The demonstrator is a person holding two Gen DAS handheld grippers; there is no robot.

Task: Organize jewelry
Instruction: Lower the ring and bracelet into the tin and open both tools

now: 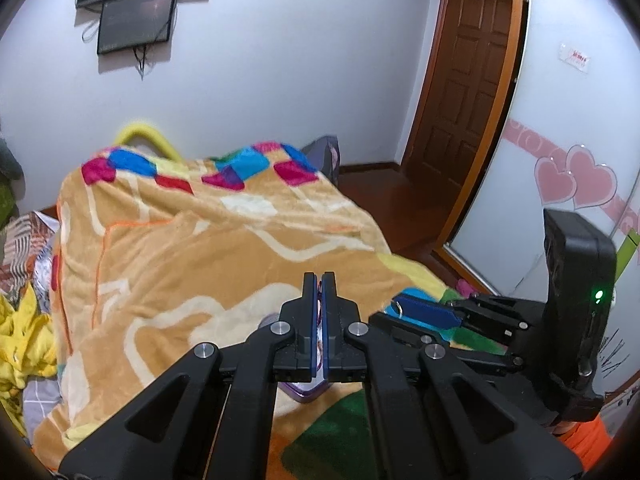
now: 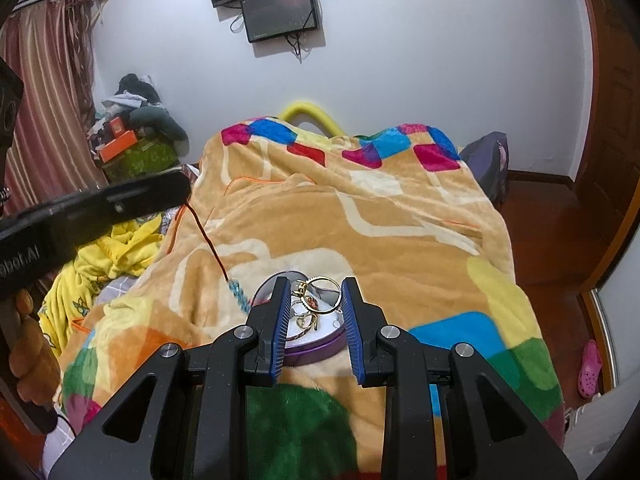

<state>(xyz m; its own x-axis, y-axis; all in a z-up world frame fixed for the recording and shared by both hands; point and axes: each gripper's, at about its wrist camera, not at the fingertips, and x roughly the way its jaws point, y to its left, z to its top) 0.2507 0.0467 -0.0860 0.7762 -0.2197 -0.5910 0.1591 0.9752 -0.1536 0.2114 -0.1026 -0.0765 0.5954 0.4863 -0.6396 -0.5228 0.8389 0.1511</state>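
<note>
A round purple tin with a white inner lining (image 2: 316,346) sits on the plush orange blanket with coloured patches (image 2: 400,232), and it already holds several gold rings and bangles (image 2: 316,300) heaped together, so I judge the sorting well under way. One piece is still out: a thin dark-red cord with a turquoise beaded end (image 2: 239,295), lying on the blanket at about 10 o'clock from the tin. Its long axis runs from 11 o'clock down to 5 o'clock, beaded end pointing toward the tin and stopping just beside its rim.

The right gripper (image 2: 314,300) hovers over the tin with its blue-padded jaws spread wide, nothing between them. The left gripper (image 1: 319,296) has its jaws pressed nearly together; something thin and purplish shows in the slit, but I cannot tell what it is.
</note>
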